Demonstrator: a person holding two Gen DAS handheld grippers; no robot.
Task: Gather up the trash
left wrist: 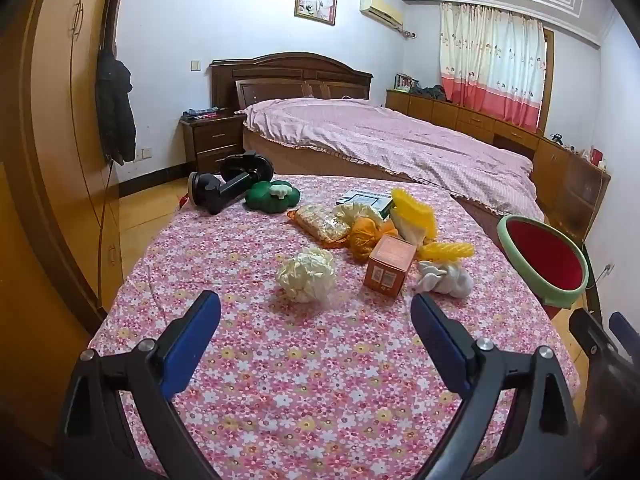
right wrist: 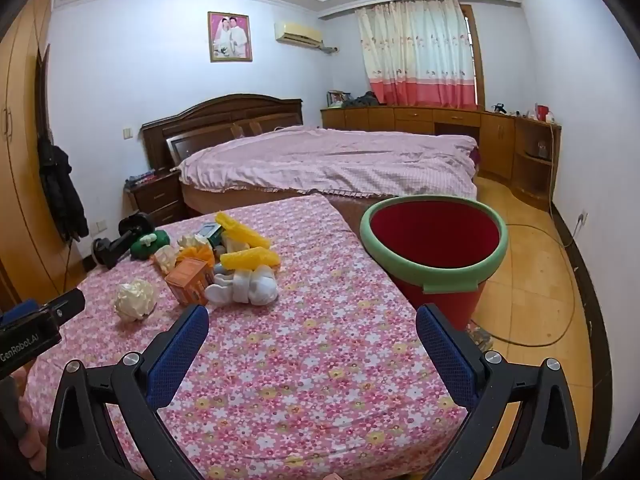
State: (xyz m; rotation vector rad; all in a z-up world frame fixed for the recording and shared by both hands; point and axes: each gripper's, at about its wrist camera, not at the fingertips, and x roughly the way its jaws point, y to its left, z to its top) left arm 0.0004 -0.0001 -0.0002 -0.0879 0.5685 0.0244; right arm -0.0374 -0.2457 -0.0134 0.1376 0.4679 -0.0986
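A table under a pink flowered cloth [left wrist: 304,380] [right wrist: 304,360] carries a heap of trash: a crumpled cream wrapper [left wrist: 307,274] [right wrist: 135,299], an orange carton [left wrist: 390,266] [right wrist: 191,280], white crumpled paper [left wrist: 444,278] [right wrist: 248,286], yellow plastic pieces [left wrist: 416,210] [right wrist: 250,258], an orange net bag [left wrist: 366,236] and a snack packet [left wrist: 322,226]. A red bin with a green rim [left wrist: 544,258] [right wrist: 434,250] stands on the floor beside the table's right edge. My left gripper [left wrist: 316,320] hovers open just short of the cream wrapper. My right gripper [right wrist: 312,330] is open over the bare cloth, with nothing between its fingers.
A green cushion [left wrist: 272,196] and a black clamp device [left wrist: 228,184] lie at the table's far left. Behind stand a bed with a pink cover [left wrist: 392,148], a nightstand [left wrist: 212,140] and a wardrobe [left wrist: 52,140]. A cable [right wrist: 560,280] loops over the floor at right.
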